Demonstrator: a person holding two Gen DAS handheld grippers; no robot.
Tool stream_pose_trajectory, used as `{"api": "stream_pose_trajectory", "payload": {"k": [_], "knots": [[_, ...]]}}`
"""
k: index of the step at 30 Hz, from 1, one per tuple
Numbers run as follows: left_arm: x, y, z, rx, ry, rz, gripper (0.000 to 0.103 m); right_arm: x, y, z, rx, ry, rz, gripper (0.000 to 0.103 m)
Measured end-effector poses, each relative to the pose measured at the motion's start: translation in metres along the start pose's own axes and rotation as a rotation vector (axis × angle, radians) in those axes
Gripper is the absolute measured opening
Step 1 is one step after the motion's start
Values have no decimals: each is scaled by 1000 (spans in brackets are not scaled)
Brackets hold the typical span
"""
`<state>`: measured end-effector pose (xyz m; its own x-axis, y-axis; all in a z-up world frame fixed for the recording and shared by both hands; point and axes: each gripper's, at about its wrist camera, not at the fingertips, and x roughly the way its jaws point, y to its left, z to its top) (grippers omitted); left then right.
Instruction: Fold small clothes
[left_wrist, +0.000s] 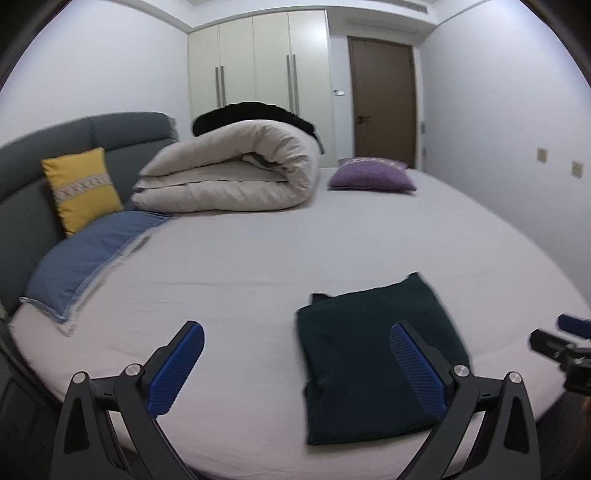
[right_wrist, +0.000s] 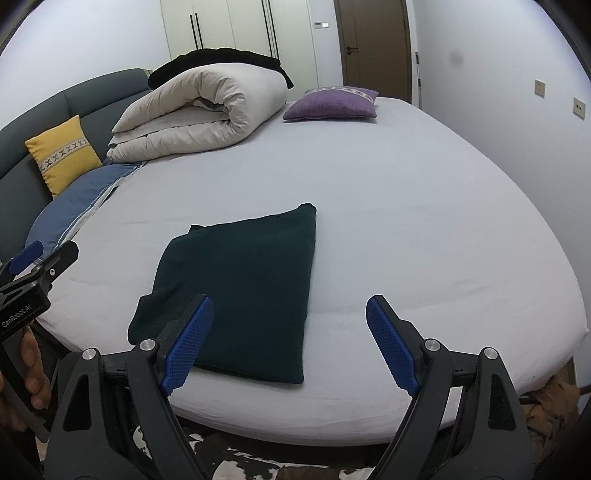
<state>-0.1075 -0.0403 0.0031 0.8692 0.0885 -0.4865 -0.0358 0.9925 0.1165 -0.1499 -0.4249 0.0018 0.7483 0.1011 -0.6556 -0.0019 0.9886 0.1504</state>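
A dark green garment (right_wrist: 243, 288) lies folded into a flat rectangle on the pale grey bed sheet (right_wrist: 406, 221), close to the bed's near edge. In the left wrist view the same garment (left_wrist: 373, 354) shows at lower right. My left gripper (left_wrist: 295, 332) hovers above the sheet with its blue pads wide apart and nothing between them; its right finger overlaps the garment in the picture. My right gripper (right_wrist: 290, 306) is open too, held above the garment's near edge, empty. Each gripper shows at the border of the other's view.
A rolled cream duvet (right_wrist: 199, 114) with a black item on top sits at the back. A purple cushion (right_wrist: 332, 105), a yellow cushion (right_wrist: 62, 155) and a blue pillow (left_wrist: 85, 258) lie along the grey headboard (left_wrist: 29, 173). A wardrobe and a brown door stand behind.
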Motion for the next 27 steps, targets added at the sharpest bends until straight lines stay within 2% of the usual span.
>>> {"api": "stream_pose_trajectory", "payload": {"k": [2, 5, 10, 14, 17, 27], "knots": [[-3, -8, -4, 44, -14, 49, 103, 2, 0, 0, -9, 3, -1, 85], [5, -12, -8, 42, 32, 55, 103, 5, 2, -1, -13, 9, -4, 85], [31, -6, -23, -47, 183, 48, 103, 12, 4, -4, -11, 26, -37, 85], [47, -8, -37, -59, 256, 44, 103, 20, 8, -8, -27, 41, -97, 85], [50, -8, -40, -73, 264, 39, 103, 26, 12, -11, -54, 47, -130, 85], [53, -9, -45, -74, 271, 17, 103, 50, 20, -20, -66, 96, -115, 85]]}}
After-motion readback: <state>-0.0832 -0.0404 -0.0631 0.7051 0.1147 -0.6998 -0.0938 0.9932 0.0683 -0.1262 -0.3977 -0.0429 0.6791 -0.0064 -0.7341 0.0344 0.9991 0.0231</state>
